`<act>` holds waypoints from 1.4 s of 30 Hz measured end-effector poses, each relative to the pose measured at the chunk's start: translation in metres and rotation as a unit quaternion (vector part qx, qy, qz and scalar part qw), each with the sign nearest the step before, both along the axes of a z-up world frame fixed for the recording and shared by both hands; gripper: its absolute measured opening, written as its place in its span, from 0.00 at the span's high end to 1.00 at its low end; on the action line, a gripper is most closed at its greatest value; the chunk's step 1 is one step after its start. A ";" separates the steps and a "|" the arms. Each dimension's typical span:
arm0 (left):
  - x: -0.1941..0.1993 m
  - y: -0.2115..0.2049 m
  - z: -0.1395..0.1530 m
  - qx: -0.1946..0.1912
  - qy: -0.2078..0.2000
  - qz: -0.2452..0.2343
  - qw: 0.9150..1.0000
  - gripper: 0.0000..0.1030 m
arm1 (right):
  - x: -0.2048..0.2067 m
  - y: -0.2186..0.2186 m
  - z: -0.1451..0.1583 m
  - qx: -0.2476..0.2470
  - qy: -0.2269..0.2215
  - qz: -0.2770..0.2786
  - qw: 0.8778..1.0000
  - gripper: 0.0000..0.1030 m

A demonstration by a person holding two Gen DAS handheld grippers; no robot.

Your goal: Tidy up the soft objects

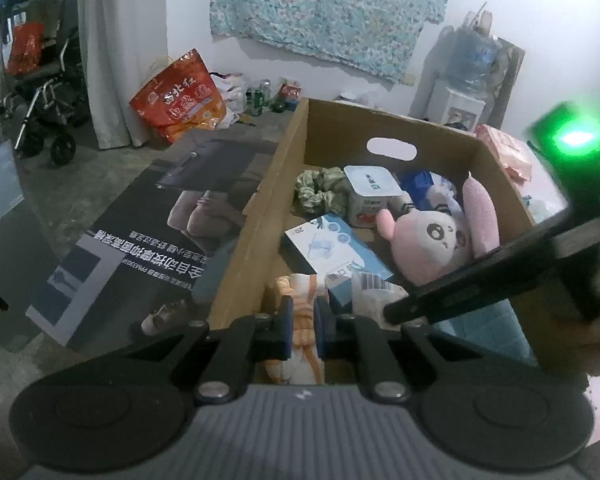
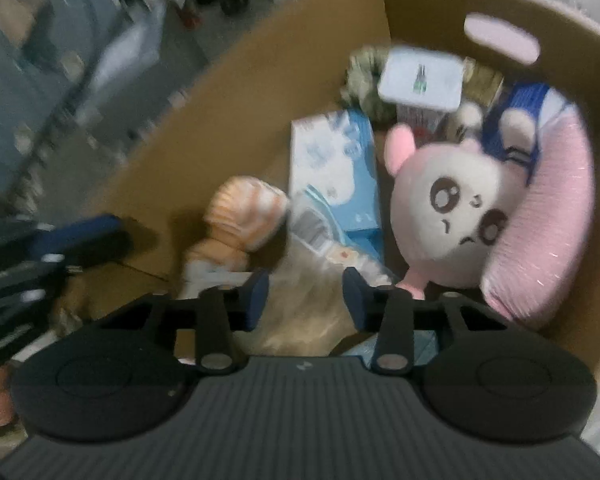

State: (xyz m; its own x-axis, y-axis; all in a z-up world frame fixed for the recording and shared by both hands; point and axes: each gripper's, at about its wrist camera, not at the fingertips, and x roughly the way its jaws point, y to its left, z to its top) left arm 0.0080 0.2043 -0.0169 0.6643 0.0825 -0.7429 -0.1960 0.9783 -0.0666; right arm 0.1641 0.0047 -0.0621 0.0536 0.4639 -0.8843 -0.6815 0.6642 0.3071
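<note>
Orange-white cloth toy point(image 1: 303, 320) pinched in left claw point(image 1: 303, 320) over cardboard box point(image 1: 256, 216): light, squashy, grip mid-body. Right claw point(image 2: 304, 292) open above crinkly plastic packet point(image 2: 311, 304).

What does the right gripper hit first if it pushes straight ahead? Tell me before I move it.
Most likely the crinkly clear packet lying between the open fingers of the right gripper. Beyond it lies the blue-and-white box. The view is blurred, so depth is uncertain.
</note>
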 end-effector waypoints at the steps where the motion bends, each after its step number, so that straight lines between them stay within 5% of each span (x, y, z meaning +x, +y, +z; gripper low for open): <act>1: 0.002 0.000 -0.002 0.002 0.002 -0.003 1.000 0.89 | 0.003 0.004 -0.008 -0.006 0.011 0.004 1.000 0.68; 6: 0.007 -0.002 -0.007 0.016 0.011 -0.014 1.000 0.89 | -0.003 0.009 -0.018 0.009 0.053 0.027 0.998 0.72; 10: 0.010 -0.002 -0.011 0.015 0.017 -0.021 1.000 0.87 | -0.005 0.011 -0.011 0.016 0.037 0.046 0.998 0.70; 17: 0.016 -0.005 -0.014 0.030 0.020 -0.018 0.999 0.81 | 0.039 0.016 0.028 0.058 -0.008 0.011 0.998 0.48; 27: 0.011 0.012 0.000 0.021 -0.002 0.027 0.999 0.81 | 0.087 0.071 -0.037 -0.011 0.020 0.000 1.000 0.40; 31: 0.011 0.012 0.000 0.016 -0.004 0.027 1.000 0.81 | 0.084 0.075 -0.038 -0.006 0.020 -0.002 1.000 0.28; 36: 0.014 0.013 -0.003 0.004 -0.004 0.025 1.000 0.81 | 0.087 0.056 -0.026 0.034 0.034 -0.009 0.999 0.29; 39: 0.011 0.011 -0.001 0.002 -0.010 0.020 1.000 0.76 | 0.091 0.041 0.004 0.044 -0.014 -0.005 0.999 0.29; 42: 0.009 0.009 0.001 0.006 -0.017 0.012 1.000 0.68 | 0.094 0.028 0.026 0.003 -0.070 0.006 0.997 0.23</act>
State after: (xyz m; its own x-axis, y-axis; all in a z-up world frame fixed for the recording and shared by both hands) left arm 0.0175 0.2136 -0.0156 0.6866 0.1074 -0.7191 -0.2163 0.9744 -0.0610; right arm 0.2584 0.0328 -0.0361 0.1710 0.4711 -0.8653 -0.7266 0.6535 0.2121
